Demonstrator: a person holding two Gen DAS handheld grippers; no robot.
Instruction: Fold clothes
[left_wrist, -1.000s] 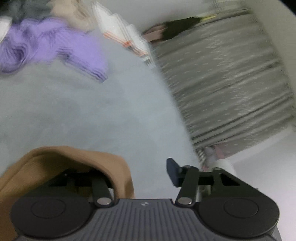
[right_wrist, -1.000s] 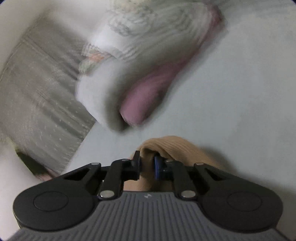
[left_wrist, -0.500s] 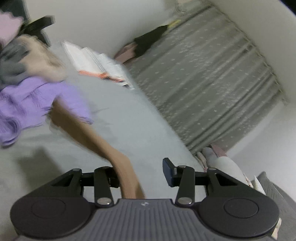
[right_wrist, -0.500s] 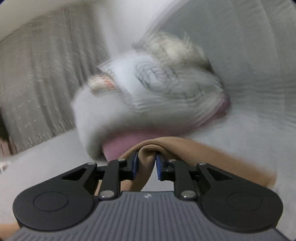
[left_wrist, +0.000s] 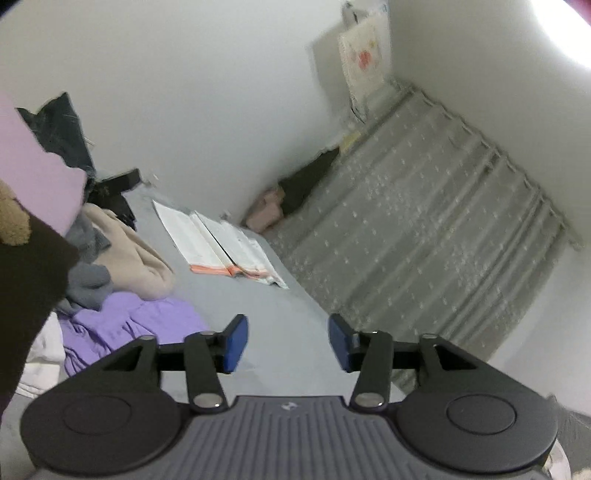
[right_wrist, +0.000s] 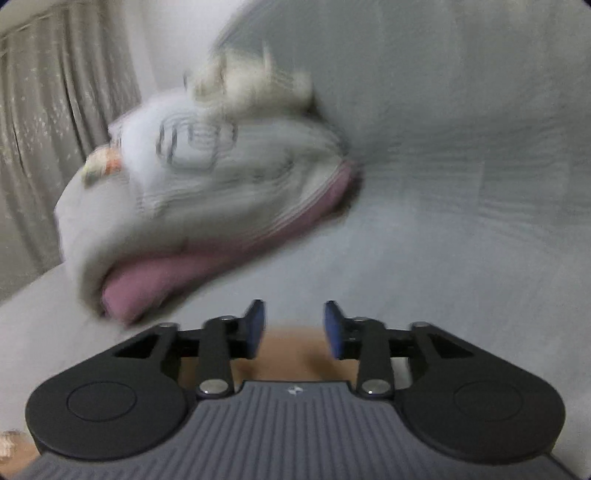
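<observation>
My left gripper (left_wrist: 284, 343) is open and empty, raised above the grey bed sheet (left_wrist: 280, 332). To its left lies a heap of clothes: a purple knit (left_wrist: 129, 325), a beige garment (left_wrist: 140, 258) and grey pieces (left_wrist: 88, 284). My right gripper (right_wrist: 294, 328) is open and empty. The tan garment (right_wrist: 291, 354) lies on the sheet just below and behind its fingers, mostly hidden by the gripper body.
An open book (left_wrist: 218, 247) lies on the bed near the wall. A grey curtain (left_wrist: 424, 251) hangs at the right. A stack of folded white and pink clothes (right_wrist: 207, 192), blurred, sits ahead of the right gripper. Dark clothing (left_wrist: 29, 295) is close at the left edge.
The right gripper opened and let go of the tan garment, which dropped below it. The tan garment left the left gripper's jaws, and that gripper tilted up toward the wall.
</observation>
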